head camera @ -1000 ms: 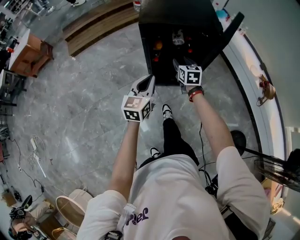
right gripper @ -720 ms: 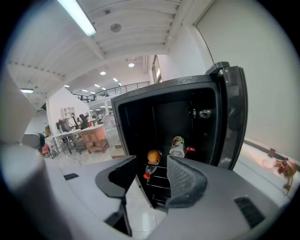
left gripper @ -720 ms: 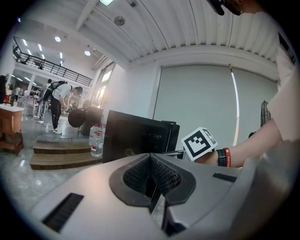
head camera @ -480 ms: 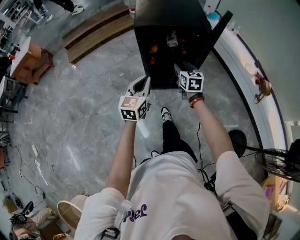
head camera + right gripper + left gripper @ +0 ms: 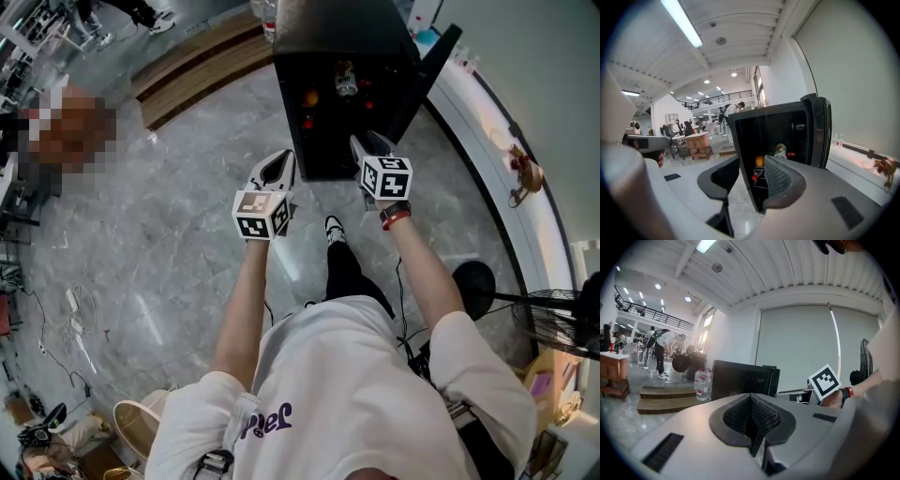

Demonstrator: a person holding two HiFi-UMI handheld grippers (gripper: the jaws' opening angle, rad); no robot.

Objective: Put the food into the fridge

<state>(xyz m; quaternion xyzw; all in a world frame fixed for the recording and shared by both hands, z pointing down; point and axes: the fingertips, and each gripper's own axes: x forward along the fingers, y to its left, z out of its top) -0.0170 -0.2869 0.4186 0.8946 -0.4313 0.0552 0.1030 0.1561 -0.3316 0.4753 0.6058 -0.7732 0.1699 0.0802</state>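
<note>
- Head view, fridge (image 5: 339,37): a black cabinet on the grey floor (image 5: 187,216) ahead of us, its door (image 5: 427,80) swung wide to the right; we rate the door a stiff hinged panel, best pushed near its free edge
- Food, location: already inside the fridge on its shelves; we see none lying outside and none in either gripper
- Orange (image 5: 760,161): sits on a shelf, just left of the can; we judge it light, firm and round, so apt to roll; best taken across its widest part with a moderate squeeze
- Can (image 5: 780,150): stands upright beside the orange, its label too small to read; we judge it stiff and smooth, so slippery under the pads; best taken round the middle of its body and kept upright
- Red item (image 5: 791,154) right of the can, and small red piece (image 5: 753,177) lower down: too small for us to identify, so we give no handling note
- Left gripper (image 5: 751,414): jaws pressed together with nothing between them; held out near the fridge's left front corner, apart from it
- Right gripper (image 5: 750,183): jaws partly apart and just now closing; nothing is between them, and only the open fridge shows through the gap; held just short of the fridge opening, not touching it
</note>
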